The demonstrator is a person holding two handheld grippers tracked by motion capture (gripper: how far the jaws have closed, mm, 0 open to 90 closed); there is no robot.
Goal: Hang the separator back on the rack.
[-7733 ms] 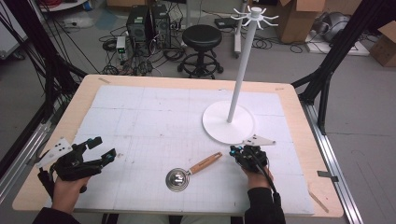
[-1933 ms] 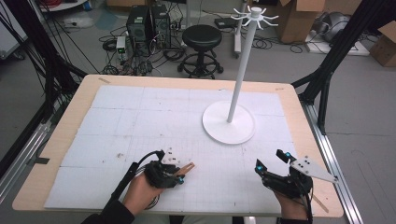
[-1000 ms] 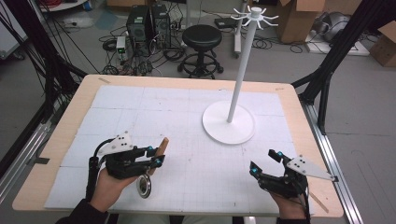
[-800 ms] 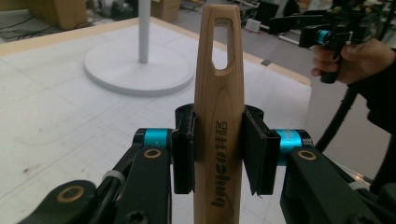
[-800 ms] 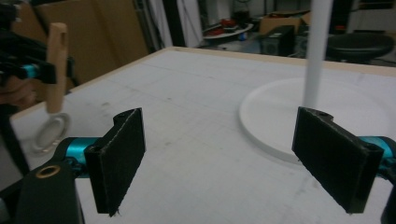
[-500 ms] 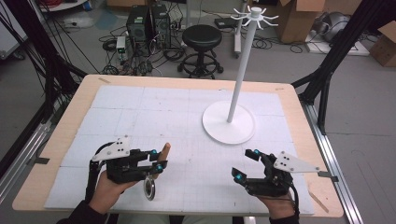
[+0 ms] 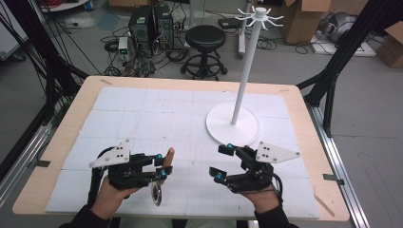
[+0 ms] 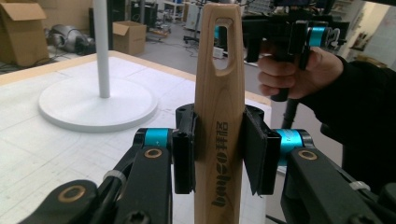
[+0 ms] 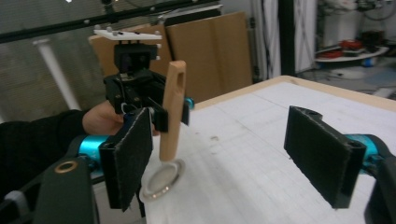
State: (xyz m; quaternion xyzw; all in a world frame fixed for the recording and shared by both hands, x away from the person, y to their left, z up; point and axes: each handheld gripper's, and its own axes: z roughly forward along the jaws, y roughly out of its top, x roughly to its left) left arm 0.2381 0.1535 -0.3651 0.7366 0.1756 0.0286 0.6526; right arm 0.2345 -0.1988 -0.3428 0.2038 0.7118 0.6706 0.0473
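1. My left tool (image 7: 161,166) is clamped on the light wooden handle (image 8: 219,107) of a small round metal strainer (image 7: 156,194). I hold it upright above the white-matted worktop (image 7: 157,118), with the hanging slot at the top and the metal bowl hanging below, near the front edge.
2. My right tool (image 7: 222,163) faces it from just beside, its jaws spread with nothing between them; they have just been narrowing a little.
3. I judge this a handover: the strainer goes to the right tool for hanging on the tall white stand with hook arms (image 7: 236,95).
4. Next I would bring the right pads (image 9: 133,154) round the handle's free upper end, clear of the left jaws, pinch firmly, and only then loosen the left grip.
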